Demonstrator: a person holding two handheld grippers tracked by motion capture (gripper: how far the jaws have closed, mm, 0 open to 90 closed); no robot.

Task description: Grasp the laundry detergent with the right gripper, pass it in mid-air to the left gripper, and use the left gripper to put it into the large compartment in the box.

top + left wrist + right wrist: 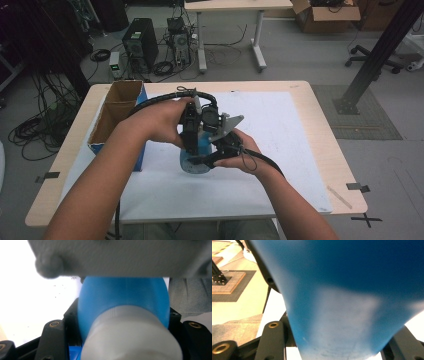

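I have the blue bottle (pixel 196 159) upright mid-desk (pixel 300 150), left hand-held gripper (pixel 190 131) pinching its white cap (pixel 130 340), right hand-held gripper (pixel 216 152) clamped on its body; plastic looks light, smooth, slippery, so I'd grip low.

Grey floor (pixel 300 55) with tangled cables (pixel 37 127), computer tower (pixel 140 44), second desk (pixel 235 6).

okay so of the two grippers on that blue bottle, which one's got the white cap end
The left gripper. Its own view shows its jaws at the white cap of the blue bottle. The right gripper, the one bearing the grey plate, clamps the blue body instead.
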